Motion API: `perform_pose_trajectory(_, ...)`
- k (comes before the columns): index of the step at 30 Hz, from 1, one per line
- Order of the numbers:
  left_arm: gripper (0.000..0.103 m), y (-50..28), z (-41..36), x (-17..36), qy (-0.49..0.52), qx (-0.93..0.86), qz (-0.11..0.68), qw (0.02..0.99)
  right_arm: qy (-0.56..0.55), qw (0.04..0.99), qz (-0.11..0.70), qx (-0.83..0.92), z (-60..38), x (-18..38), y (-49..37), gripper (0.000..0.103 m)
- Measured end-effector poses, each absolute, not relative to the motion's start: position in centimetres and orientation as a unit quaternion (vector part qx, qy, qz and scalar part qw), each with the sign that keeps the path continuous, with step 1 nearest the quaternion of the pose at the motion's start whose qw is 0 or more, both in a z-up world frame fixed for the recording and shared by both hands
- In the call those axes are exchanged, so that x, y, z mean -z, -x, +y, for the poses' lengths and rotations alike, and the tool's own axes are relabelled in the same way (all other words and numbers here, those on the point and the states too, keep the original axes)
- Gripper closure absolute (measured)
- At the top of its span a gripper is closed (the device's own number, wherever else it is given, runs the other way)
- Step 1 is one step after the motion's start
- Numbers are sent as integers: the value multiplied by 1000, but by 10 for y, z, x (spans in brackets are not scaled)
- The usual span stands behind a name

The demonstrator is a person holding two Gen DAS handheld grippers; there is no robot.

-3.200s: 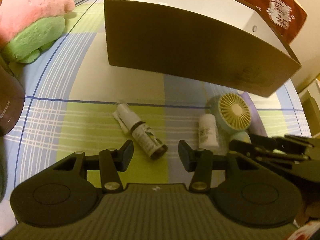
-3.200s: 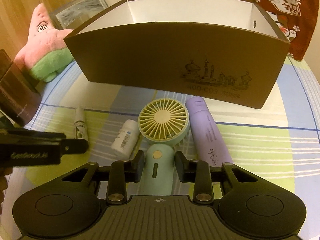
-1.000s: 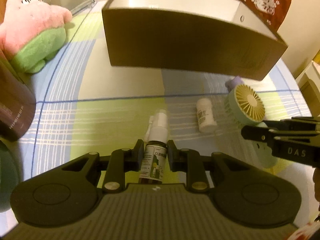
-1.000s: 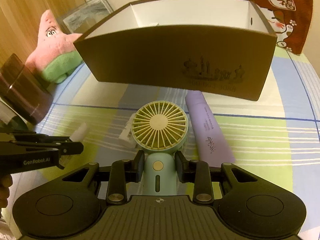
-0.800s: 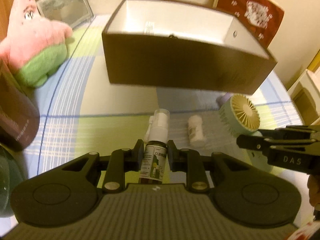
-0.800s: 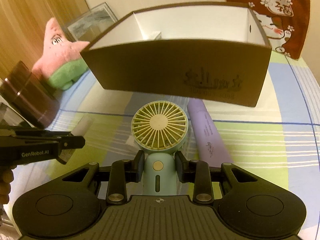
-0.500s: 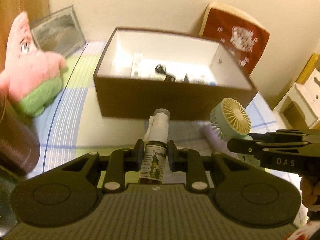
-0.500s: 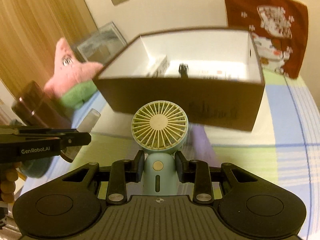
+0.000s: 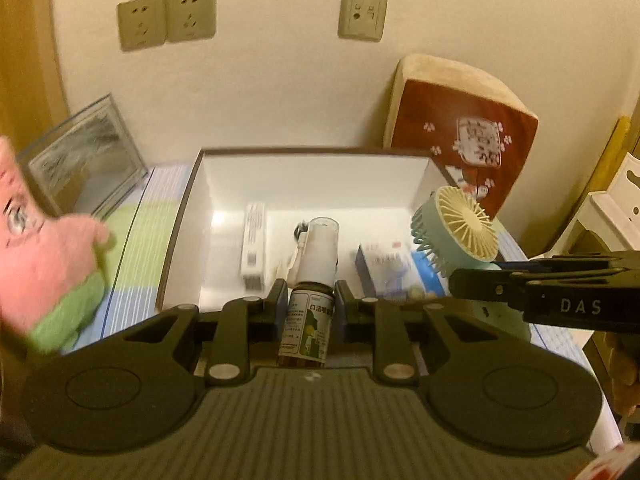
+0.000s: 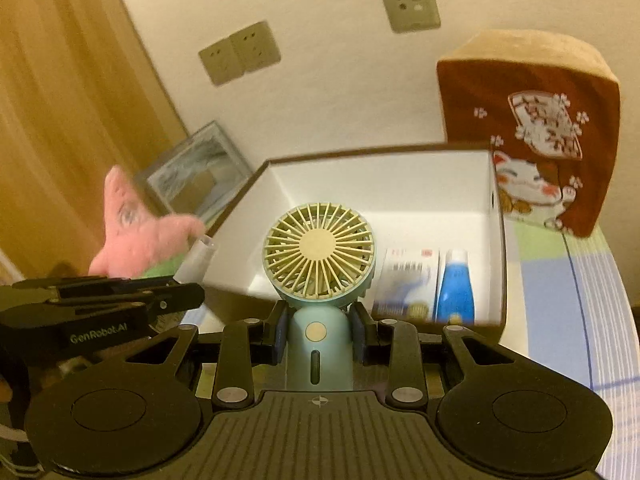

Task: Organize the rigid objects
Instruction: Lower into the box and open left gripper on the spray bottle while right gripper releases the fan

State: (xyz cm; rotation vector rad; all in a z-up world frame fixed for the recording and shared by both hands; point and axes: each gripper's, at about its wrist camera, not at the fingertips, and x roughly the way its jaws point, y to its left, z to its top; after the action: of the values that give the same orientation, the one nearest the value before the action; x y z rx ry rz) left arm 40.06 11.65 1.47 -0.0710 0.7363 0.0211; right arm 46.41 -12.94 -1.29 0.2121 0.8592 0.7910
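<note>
My left gripper (image 9: pixel 310 294) is shut on a brown spray bottle (image 9: pixel 310 312) with a white nozzle and clear cap, held up in front of the open brown box (image 9: pixel 188 208). My right gripper (image 10: pixel 319 328) is shut on the handle of a mint hand fan (image 10: pixel 318 248) with a cream grille, raised before the same box (image 10: pixel 498 240). In the left wrist view the fan (image 9: pixel 456 228) and right gripper (image 9: pixel 472 280) show at the right. In the right wrist view the left gripper (image 10: pixel 188 294) and the bottle's cap (image 10: pixel 198 258) show at the left.
Inside the white-lined box lie a white carton (image 9: pixel 254 248), a printed packet (image 10: pixel 404 280), a blue bottle (image 10: pixel 456 284) and a small dark item. A pink starfish plush (image 9: pixel 36 248), a picture frame (image 9: pixel 86 160), and a red cat cushion (image 10: pixel 532 132) stand around the box.
Both grippers have risen with their objects off the checked cloth and now look down into the box. The white bottle and purple tube left on the cloth have dropped out of view.
</note>
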Motion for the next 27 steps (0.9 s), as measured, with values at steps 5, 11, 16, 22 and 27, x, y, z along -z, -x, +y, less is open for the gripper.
perform_pose_trajectory(5,81,-442,119,-18,24,-8,366,930,-121,826,413,-364,-119,10,-503,70)
perform_pose_trajectory(11,81,-491,124,-8,18,-10,387,922,-128,828,424,-344,-106,19,-546,70)
perform_pose_trajectory(16,81,-522,127,10,11,-15,412,911,-125,829,438,-325,-93,33,-576,70)
perform_pose_trajectory(22,81,-551,130,34,1,-22,439,898,-111,827,460,-302,-80,58,-601,70)
perform_pose_trajectory(27,81,-572,133,52,8,-23,460,887,-105,821,482,-286,-71,78,-614,70)
